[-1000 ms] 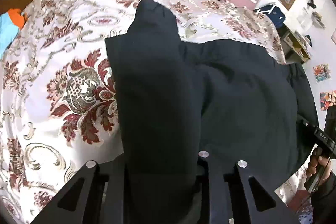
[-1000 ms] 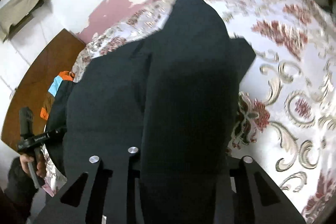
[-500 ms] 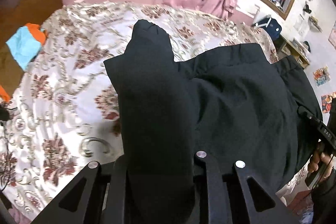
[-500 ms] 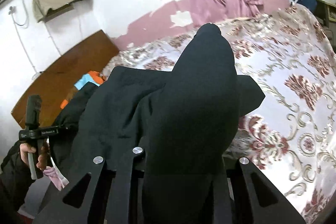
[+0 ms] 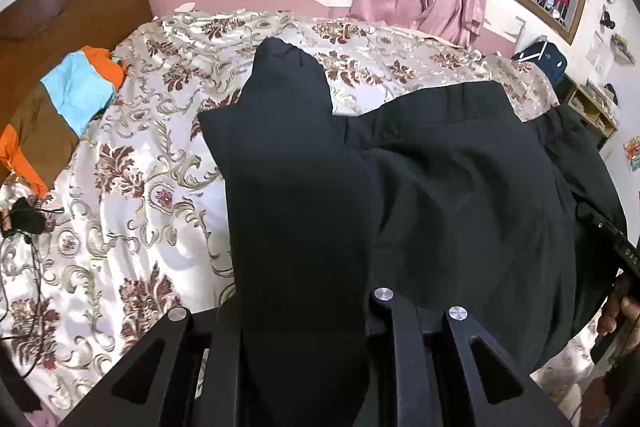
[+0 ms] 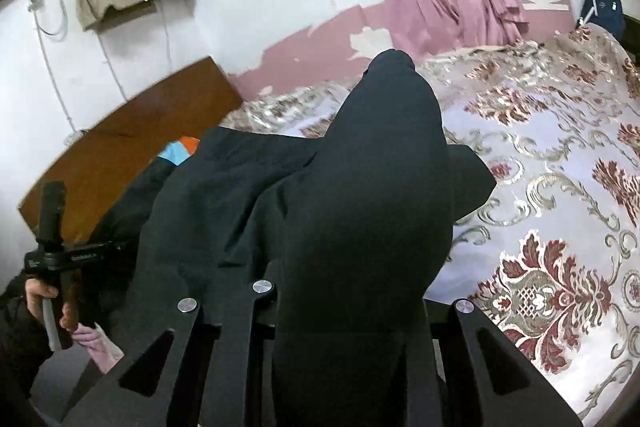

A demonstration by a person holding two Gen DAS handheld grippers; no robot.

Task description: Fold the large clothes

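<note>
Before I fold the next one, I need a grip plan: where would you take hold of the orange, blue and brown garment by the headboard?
Grip the orange, blue and brown garment at its near edge, coming from the bedspread side; the headboard blocks its far side. It lies crumpled, so pinch a raised fold.

Left tool [image 5: 304, 307] clamped, angled downward, right tool [image 6: 352, 307] clamped likewise, hands side by side

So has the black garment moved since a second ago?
Yes. The black garment has been lifted: in the left view the brown headboard and window, formerly hidden, now show above it.
</note>
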